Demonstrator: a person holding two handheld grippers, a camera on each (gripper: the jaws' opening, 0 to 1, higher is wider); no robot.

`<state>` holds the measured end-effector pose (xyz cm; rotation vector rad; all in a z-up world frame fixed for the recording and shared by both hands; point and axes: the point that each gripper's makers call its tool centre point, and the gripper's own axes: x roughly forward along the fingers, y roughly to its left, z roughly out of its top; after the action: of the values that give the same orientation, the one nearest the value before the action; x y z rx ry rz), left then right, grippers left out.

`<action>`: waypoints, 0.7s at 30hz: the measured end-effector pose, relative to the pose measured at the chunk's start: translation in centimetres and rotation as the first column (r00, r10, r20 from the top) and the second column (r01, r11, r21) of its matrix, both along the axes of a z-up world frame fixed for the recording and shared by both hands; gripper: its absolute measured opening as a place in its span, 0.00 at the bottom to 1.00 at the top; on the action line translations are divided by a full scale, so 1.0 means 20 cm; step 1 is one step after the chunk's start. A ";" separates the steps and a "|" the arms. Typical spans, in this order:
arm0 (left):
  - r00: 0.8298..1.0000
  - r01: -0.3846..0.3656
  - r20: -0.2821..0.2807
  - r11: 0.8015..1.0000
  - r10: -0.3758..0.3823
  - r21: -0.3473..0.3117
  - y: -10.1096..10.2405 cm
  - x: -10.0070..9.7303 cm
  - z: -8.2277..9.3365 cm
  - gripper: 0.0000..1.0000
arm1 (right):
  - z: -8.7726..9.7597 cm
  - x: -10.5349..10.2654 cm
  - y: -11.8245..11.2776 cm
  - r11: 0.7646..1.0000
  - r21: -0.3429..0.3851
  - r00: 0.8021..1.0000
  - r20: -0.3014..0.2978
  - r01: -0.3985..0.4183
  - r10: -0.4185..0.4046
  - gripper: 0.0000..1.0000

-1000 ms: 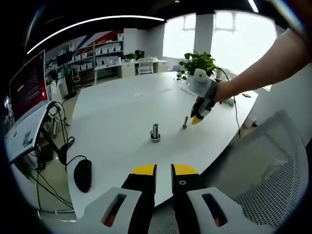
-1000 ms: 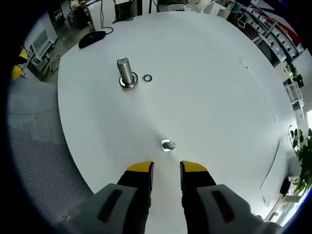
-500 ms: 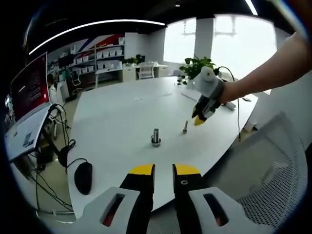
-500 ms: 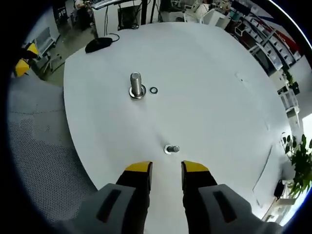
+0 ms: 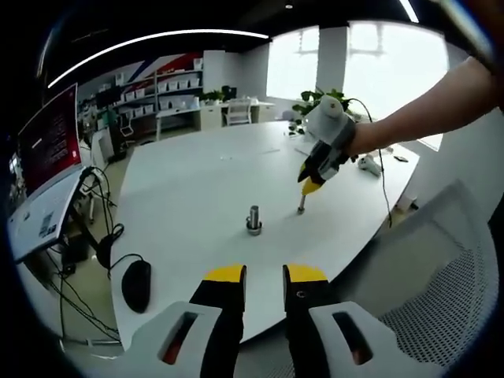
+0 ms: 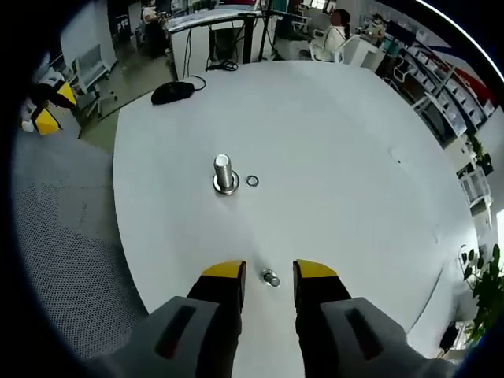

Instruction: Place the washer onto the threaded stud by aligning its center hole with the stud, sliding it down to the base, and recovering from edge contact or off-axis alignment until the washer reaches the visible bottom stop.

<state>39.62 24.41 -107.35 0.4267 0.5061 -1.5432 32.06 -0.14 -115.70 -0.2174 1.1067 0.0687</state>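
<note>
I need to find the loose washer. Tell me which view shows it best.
The right gripper view: the washer lies flat on the white table beside the larger stud. In the left gripper view it is too small to make out.

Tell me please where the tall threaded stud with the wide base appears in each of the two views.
Left gripper view: the tall threaded stud stands near the picture's middle, above the left gripper.
Right gripper view: it stands left of the middle, with the washer lying just to its right.
Shared landmark: the black mouse near the white table's edge.
</note>
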 end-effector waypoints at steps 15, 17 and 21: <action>0.999 -0.034 0.009 0.998 0.034 0.058 0.03 0.03 -0.03 0.17 | -0.08 0.24 -0.06 0.996 0.035 0.996 0.038 -0.082 0.081 0.26; 0.999 -0.041 0.009 0.997 0.040 0.062 0.03 0.03 -0.03 0.17 | -0.05 0.25 -0.05 0.996 0.048 0.996 0.047 -0.074 0.072 0.26; 0.999 -0.051 0.011 0.997 0.051 0.061 0.03 0.04 -0.03 0.17 | -0.09 0.32 -0.07 0.993 0.037 0.993 0.040 -0.111 0.110 0.26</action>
<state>40.33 25.03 -107.90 0.4650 0.5542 -1.4787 38.41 -1.53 -117.45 -0.2437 1.0546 0.1844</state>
